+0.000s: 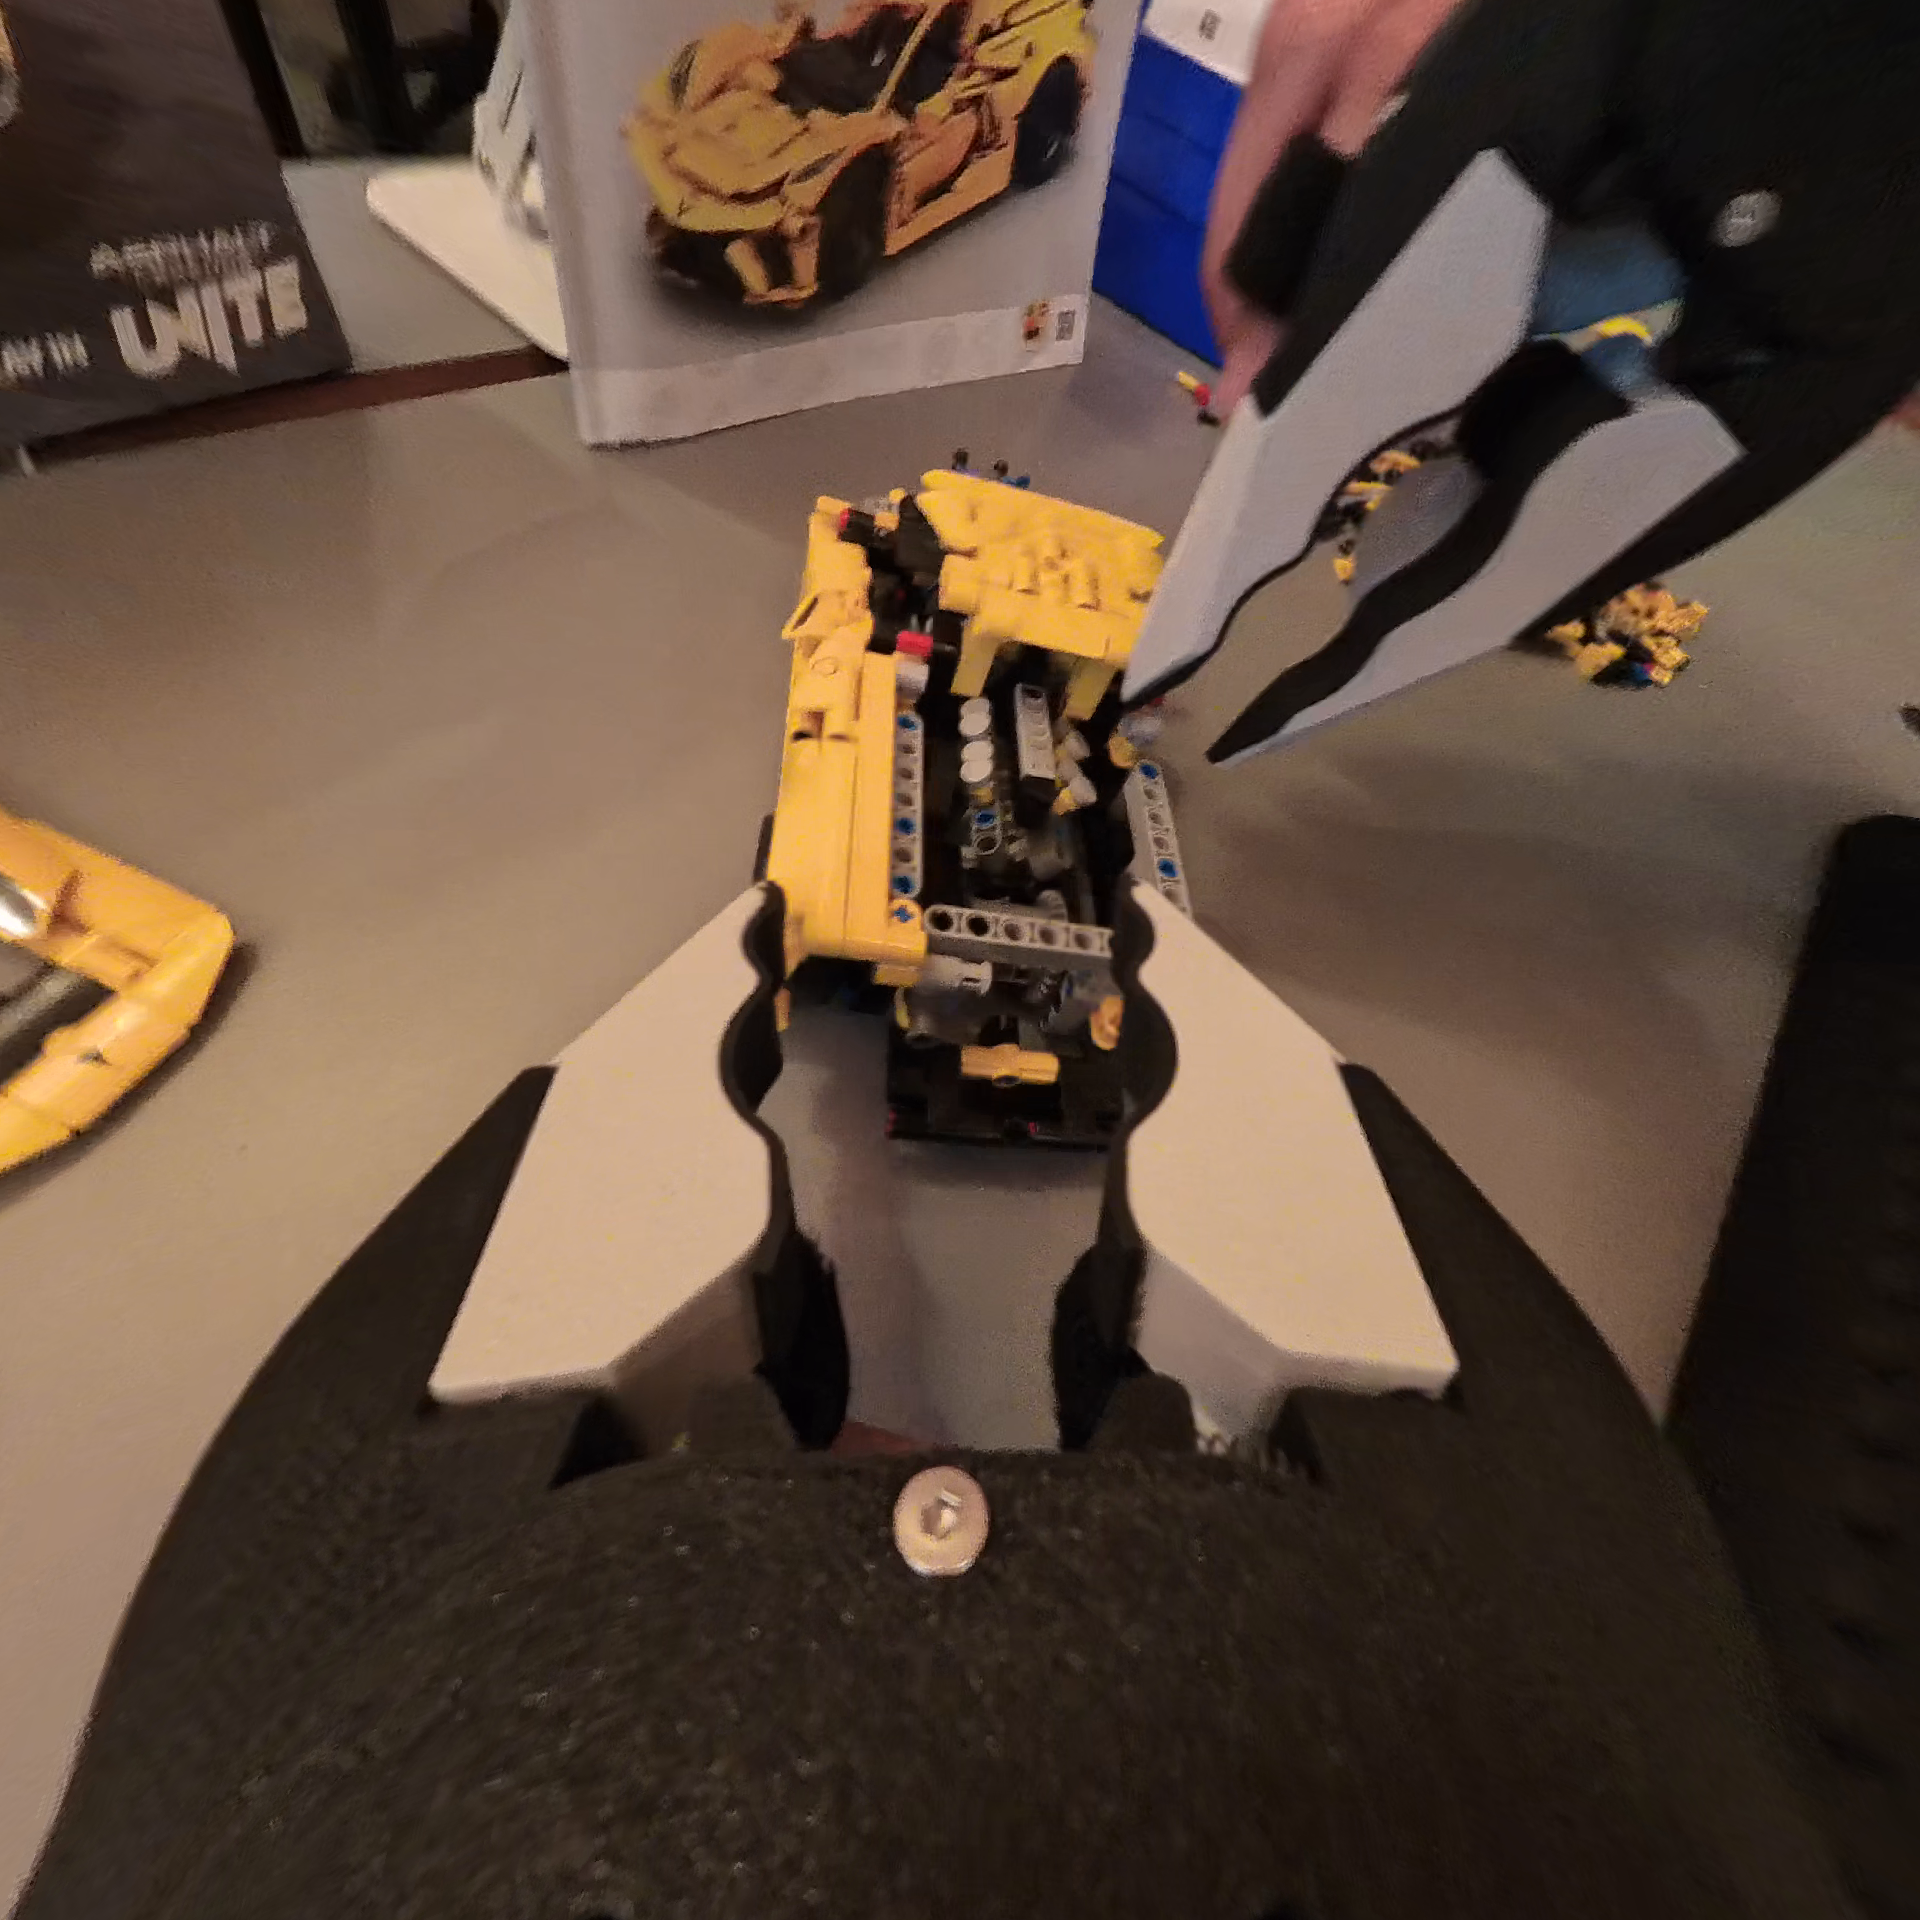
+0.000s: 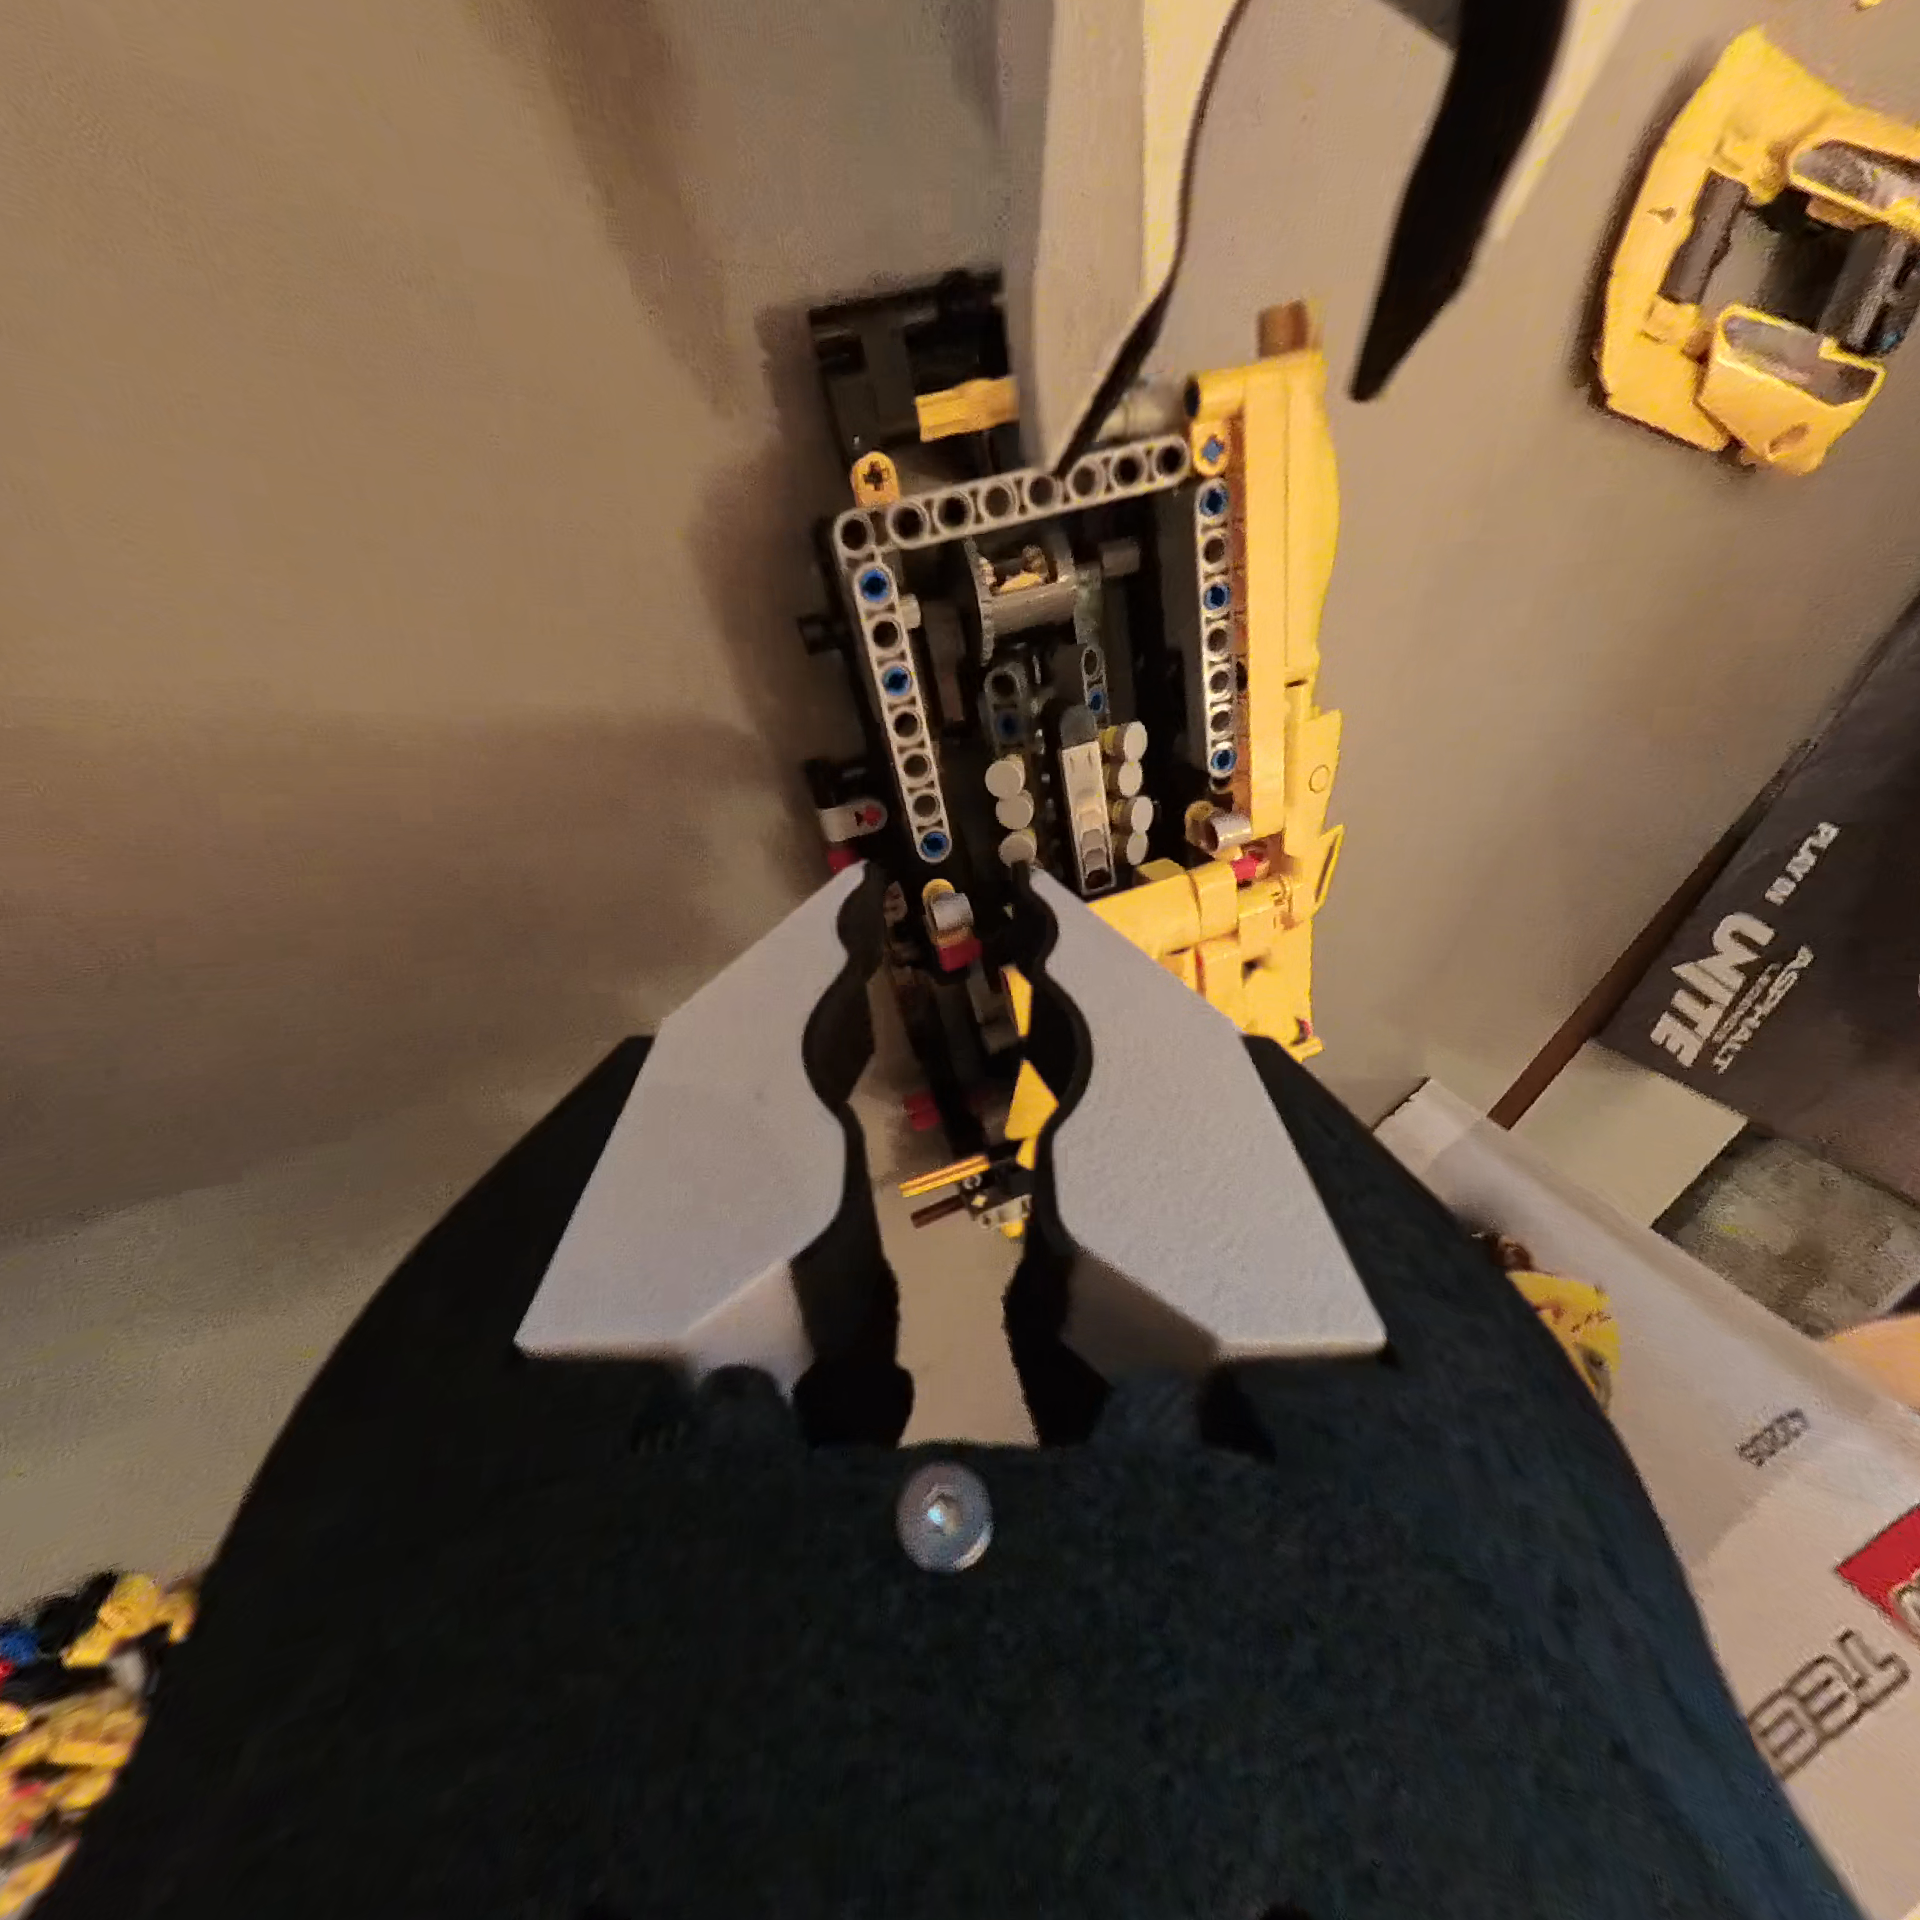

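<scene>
My left gripper [image 1: 940, 940] spread wide, jaws straddling near end of half-built yellow brick car [image 1: 966, 790] on grey table [image 1: 416, 675]; contact unclear. Car's long axis runs straight away from left claw. My right gripper [image 2: 945, 883] part open, nothing pinched, tips just over car's opposite end, facing left claw. Both equally close. Loose yellow body panel [image 1: 94, 987] well apart. Box with car picture [image 1: 831, 208] behind.

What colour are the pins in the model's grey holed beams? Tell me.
Blue pins sit in the grey beams of the car model; clearest in the right wrist view.
</scene>
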{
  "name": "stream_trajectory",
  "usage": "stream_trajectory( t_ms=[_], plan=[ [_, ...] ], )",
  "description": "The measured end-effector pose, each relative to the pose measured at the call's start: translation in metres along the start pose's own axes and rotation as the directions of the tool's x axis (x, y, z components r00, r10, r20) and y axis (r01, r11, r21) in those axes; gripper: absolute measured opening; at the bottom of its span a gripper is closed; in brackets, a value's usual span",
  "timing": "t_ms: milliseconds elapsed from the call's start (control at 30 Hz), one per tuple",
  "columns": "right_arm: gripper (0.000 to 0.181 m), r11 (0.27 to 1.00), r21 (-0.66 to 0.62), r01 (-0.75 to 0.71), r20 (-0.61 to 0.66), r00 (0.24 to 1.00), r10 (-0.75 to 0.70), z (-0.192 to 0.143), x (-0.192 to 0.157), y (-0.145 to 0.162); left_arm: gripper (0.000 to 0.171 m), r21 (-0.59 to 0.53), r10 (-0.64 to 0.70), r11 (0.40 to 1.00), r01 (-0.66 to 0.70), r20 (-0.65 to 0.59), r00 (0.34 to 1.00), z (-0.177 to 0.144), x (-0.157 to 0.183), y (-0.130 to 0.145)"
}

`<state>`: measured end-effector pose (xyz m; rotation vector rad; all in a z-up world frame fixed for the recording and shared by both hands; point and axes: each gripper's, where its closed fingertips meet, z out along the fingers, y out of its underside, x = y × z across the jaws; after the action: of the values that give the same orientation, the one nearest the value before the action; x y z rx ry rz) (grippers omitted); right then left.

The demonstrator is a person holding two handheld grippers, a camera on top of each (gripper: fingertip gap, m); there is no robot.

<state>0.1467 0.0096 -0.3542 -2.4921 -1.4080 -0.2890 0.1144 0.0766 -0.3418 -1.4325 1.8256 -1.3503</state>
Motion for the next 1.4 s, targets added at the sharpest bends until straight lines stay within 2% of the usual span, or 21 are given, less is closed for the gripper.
stream_trajectory(
  t_ms=[67, 200, 267, 367, 500, 667, 767, 833, 900, 933, 967, 1000, 1033, 1067, 1133, 1167, 1200, 1267, 1333, 1400],
  plan=[
    [0.021, 0.999, -0.035, 0.036, 0.024, 0.999, -0.035, 0.005, -0.002, 0.001, 0.086, -0.021, 0.111, 0.994, -0.11, 0.023, 0.994, 0.004, 0.008, -0.002],
    [0.017, 0.981, -0.149, 0.123, 0.079, 0.991, -0.112, 0.013, -0.003, 0.01, 0.105, -0.2, 0.26, 0.948, -0.246, 0.045, 0.965, 0.027, 0.017, 0.014],
    [0.013, 0.962, -0.213, 0.169, 0.102, 0.983, -0.151, 0.016, -0.001, 0.016, 0.106, -0.241, 0.307, 0.929, -0.28, 0.081, 0.948, 0.035, 0.013, 0.015],
    [0.01, 0.939, -0.281, 0.198, 0.145, 0.976, -0.162, 0.016, 0.0, 0.024, 0.103, -0.246, 0.277, 0.938, -0.246, 0.1, 0.956, 0.04, 0.005, 0.014],
    [0.009, 0.943, -0.264, 0.204, 0.162, 0.973, -0.165, 0.014, 0.0, 0.027, 0.104, -0.218, 0.242, 0.95, -0.222, 0.07, 0.968, 0.041, 0.003, 0.019],
    [0.008, 0.95, -0.227, 0.217, 0.121, 0.974, -0.193, 0.014, 0.002, 0.027, 0.103, -0.178, 0.251, 0.954, -0.24, 0.04, 0.967, 0.043, 0.002, 0.018],
    [0.007, 0.966, -0.173, 0.192, 0.076, 0.981, -0.181, 0.012, 0.002, 0.024, 0.103, -0.162, 0.252, 0.957, -0.242, 0.046, 0.967, 0.043, 0.002, 0.018],
    [0.002, 0.989, -0.098, 0.112, -0.001, 0.994, -0.113, 0.002, 0.007, 0.019, 0.102, -0.159, 0.245, 0.959, -0.232, 0.062, 0.968, 0.042, 0.002, 0.018],
    [0.006, 0.997, 0.008, -0.08, -0.054, 0.995, 0.08, -0.014, 0.01, 0.013, 0.102, -0.156, 0.227, 0.965, -0.212, 0.088, 0.97, 0.041, 0.003, 0.018],
    [0.013, 0.973, 0.082, -0.215, -0.093, 0.97, 0.222, -0.023, 0.014, 0.01, 0.102, -0.157, 0.219, 0.967, -0.201, 0.106, 0.97, 0.04, 0.004, 0.019],
    [0.025, 0.919, 0.159, -0.362, -0.12, 0.916, 0.382, -0.032, 0.016, 0.011, 0.102, -0.16, 0.21, 0.969, -0.19, 0.122, 0.97, 0.039, 0.004, 0.02],
    [0.029, 0.826, 0.235, -0.511, -0.135, 0.825, 0.549, -0.039, 0.016, 0.016, 0.102, -0.164, 0.197, 0.971, -0.174, 0.136, 0.971, 0.037, 0.005, 0.021],
    [0.027, 0.69, 0.324, -0.647, -0.136, 0.69, 0.711, -0.045, 0.015, 0.023, 0.102, -0.166, 0.186, 0.973, -0.162, 0.146, 0.972, 0.036, 0.006, 0.021],
    [0.028, 0.53, 0.42, -0.736, -0.074, 0.555, 0.829, -0.047, 0.01, 0.025, 0.102, -0.168, 0.179, 0.974, -0.154, 0.148, 0.973, 0.035, 0.007, 0.023],
    [0.024, 0.227, 0.564, -0.794, 0.057, 0.312, 0.948, -0.045, -0.002, 0.028, 0.101, -0.173, 0.16, 0.976, -0.135, 0.137, 0.977, 0.032, 0.012, 0.026],
    [0.021, 0.107, 0.61, -0.785, 0.095, 0.206, 0.974, -0.042, -0.004, 0.033, 0.1, -0.173, 0.147, 0.977, -0.124, 0.131, 0.98, 0.031, 0.015, 0.027],
    [0.022, 0.038, 0.641, -0.766, 0.121, 0.15, 0.981, -0.038, -0.008, 0.033, 0.099, -0.174, 0.132, 0.979, -0.109, 0.122, 0.984, 0.029, 0.018, 0.029],
    [0.023, -0.015, 0.631, -0.776, 0.088, 0.053, 0.995, -0.024, -0.017, 0.039, 0.092, -0.181, 0.1, 0.98, -0.081, 0.1, 0.99, 0.025, 0.026, 0.033],
    [0.022, -0.026, 0.65, -0.76, 0.057, 0.014, 0.998, -0.015, -0.019, 0.035, 0.086, -0.182, 0.053, 0.982, -0.041, 0.06, 0.997, 0.021, 0.039, 0.036],
    [0.023, -0.004, 0.633, -0.774, -0.032, -0.032, 0.999, -0.006, -0.023, 0.041, 0.082, -0.186, 0.023, 0.982, -0.02, 0.012, 1.0, 0.02, 0.054, 0.041]
  ],
)
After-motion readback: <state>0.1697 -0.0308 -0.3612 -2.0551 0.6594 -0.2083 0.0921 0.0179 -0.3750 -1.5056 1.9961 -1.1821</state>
